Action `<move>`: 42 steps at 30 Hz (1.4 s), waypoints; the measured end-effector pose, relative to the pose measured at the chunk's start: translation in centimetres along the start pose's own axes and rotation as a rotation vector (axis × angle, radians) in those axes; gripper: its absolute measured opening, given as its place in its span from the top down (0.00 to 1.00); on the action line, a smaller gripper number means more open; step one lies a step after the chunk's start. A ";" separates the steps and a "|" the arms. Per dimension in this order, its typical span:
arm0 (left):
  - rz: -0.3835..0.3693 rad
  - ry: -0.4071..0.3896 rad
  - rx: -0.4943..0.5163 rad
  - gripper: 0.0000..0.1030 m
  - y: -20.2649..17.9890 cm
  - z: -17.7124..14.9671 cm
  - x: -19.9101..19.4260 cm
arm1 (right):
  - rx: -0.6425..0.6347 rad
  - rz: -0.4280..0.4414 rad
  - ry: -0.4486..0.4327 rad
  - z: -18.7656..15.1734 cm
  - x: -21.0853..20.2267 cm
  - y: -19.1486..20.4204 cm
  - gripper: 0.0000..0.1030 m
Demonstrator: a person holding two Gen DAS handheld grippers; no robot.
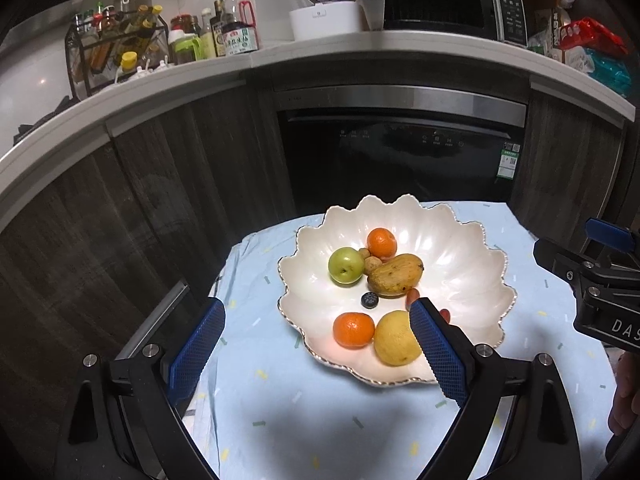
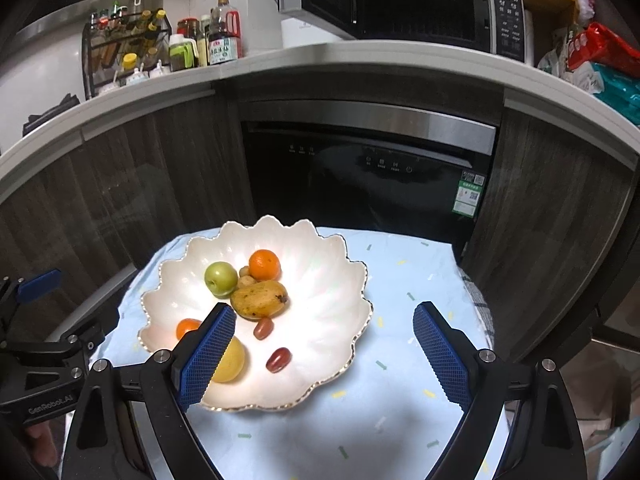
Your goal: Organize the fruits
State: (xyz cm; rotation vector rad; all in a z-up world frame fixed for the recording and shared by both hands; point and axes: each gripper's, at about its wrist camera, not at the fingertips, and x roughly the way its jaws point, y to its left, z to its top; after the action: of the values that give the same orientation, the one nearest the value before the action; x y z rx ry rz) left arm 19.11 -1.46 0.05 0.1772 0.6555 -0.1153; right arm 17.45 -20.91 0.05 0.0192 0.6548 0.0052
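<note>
Both grippers stand wide with nothing between the pads: the left gripper (image 1: 316, 344) hangs over the near rim of the bowl (image 1: 472, 248), the right gripper (image 2: 324, 354) over its right side and the cloth (image 2: 400, 280). All the fruit seen lies inside the scalloped white bowl, which rests on the pale blue cloth. At the back sit the green apple (image 1: 344, 265) and an orange (image 1: 381, 243), with small brown nuts (image 1: 372, 265) between them touching the mango (image 1: 396, 274); a blueberry (image 1: 369, 300) lies alone mid-bowl; near the front a second orange (image 1: 353, 329) rests just beside the lemon (image 1: 396, 338), and two red dates (image 2: 279, 359) lie apart to the right. The apple, oranges and lemon look firm and round, likely to roll, so a grip across the widest part would suit. The mango looks ripe and spotted, probably soft; taking it across its short axis with light pressure seems safest. The blueberry and dates are small, light and easily crushed or flicked away. The bowl looks glazed, slick and brittle, so pads should avoid knocking its rim.
</note>
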 end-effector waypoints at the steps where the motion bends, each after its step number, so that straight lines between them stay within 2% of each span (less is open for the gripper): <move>1: 0.001 -0.004 0.000 0.08 0.0 -0.1 -0.4 | 0.001 0.001 -0.004 0.0 -0.4 -0.1 0.11; 19: 0.015 -0.059 -0.009 0.08 -0.6 -2.4 -7.4 | 0.011 -0.008 -0.067 -2.4 -7.5 -0.3 0.11; 29: 0.024 -0.086 -0.029 0.08 -1.5 -5.1 -10.6 | 0.045 -0.036 -0.083 -4.9 -10.5 -1.4 0.11; 42: 0.078 -0.100 -0.092 0.08 -1.0 -9.1 -13.0 | 0.071 -0.071 -0.111 -8.9 -13.3 -1.6 0.11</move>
State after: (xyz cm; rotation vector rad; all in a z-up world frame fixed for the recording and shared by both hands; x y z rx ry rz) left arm 3.27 0.00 0.78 0.1070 0.5525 -0.0190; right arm 1.45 -22.55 1.01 0.0640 0.5444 -0.0869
